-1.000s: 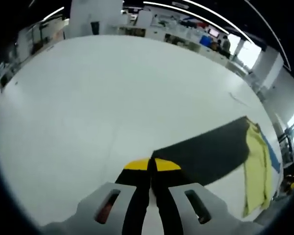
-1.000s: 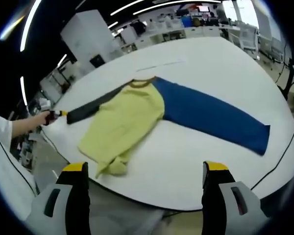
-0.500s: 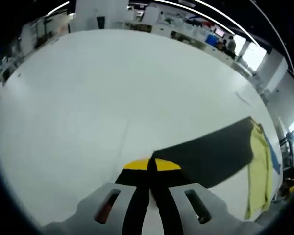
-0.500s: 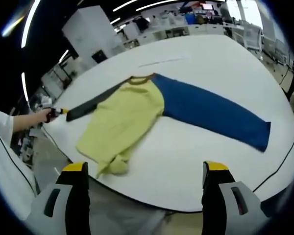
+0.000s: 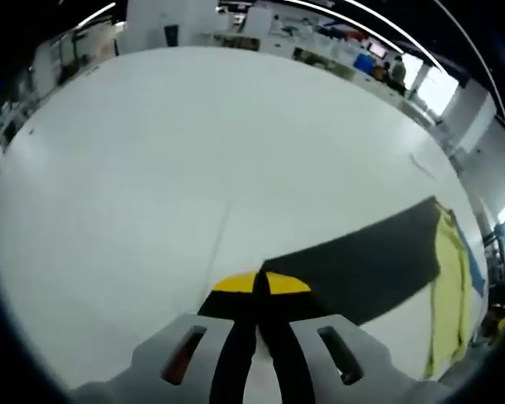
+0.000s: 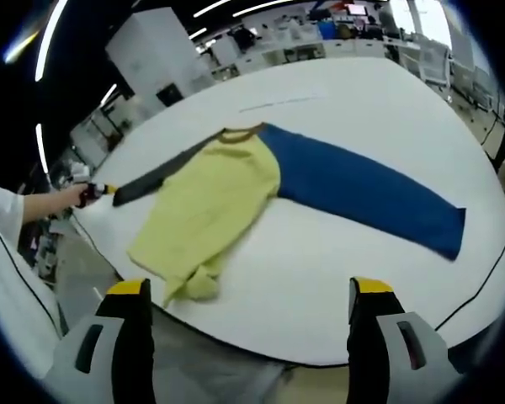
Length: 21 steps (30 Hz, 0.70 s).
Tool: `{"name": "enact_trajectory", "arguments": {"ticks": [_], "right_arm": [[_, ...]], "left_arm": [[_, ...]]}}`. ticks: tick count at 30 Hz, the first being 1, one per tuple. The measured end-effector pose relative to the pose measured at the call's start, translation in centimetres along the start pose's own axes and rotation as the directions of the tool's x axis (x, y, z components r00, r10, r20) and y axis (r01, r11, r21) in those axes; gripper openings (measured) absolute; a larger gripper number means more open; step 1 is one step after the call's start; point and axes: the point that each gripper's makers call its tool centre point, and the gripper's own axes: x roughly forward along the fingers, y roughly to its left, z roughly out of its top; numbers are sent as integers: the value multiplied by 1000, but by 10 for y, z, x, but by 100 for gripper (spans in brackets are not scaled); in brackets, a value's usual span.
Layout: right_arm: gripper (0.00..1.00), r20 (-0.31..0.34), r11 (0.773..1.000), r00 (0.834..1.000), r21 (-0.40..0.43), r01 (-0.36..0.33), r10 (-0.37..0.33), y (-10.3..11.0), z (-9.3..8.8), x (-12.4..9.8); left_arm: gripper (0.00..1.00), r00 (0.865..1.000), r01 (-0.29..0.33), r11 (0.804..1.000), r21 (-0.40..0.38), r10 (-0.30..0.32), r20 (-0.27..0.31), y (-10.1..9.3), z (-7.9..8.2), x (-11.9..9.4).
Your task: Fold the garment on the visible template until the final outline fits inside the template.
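Garment: a long-sleeved shirt [image 6: 215, 206] with a yellow body, one blue sleeve [image 6: 362, 194] and one dark sleeve [image 6: 156, 178], lying on a large white round worktop [image 6: 337, 286].
Where it lies: in the right gripper view the yellow body sits near the middle, the blue sleeve stretches toward 3 o'clock and the dark sleeve toward 9 o'clock.
Left claw: [image 5: 259, 290] its yellow-tipped jaws are pressed together on the cuff end of the dark sleeve [image 5: 353, 269], which runs away toward 2 o'clock to the yellow body [image 5: 450, 295].
Right claw: [image 6: 251, 290] jaws wide apart, holding nothing, hovering off the worktop's near edge at 6 o'clock.
Person: a hand [image 6: 63, 202] at 9 o'clock carries the left claw at the dark cuff.
Template: only thin faint lines show on the worktop; I cannot tell its outline.
Done: the shirt is spread with both sleeves out; the lower hem looks bunched.
Left to do: apparently every fold, sleeves inward first, then the body.
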Motion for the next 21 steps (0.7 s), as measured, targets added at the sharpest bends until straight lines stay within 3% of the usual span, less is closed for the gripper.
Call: {"name": "enact_trajectory", "arguments": {"ticks": [21], "right_arm": [[96, -1, 1000, 1000, -7, -11, 11, 4, 1, 1]], "left_arm": [[0, 1000, -8, 1000, -29, 9, 11, 5, 1, -5]]}}
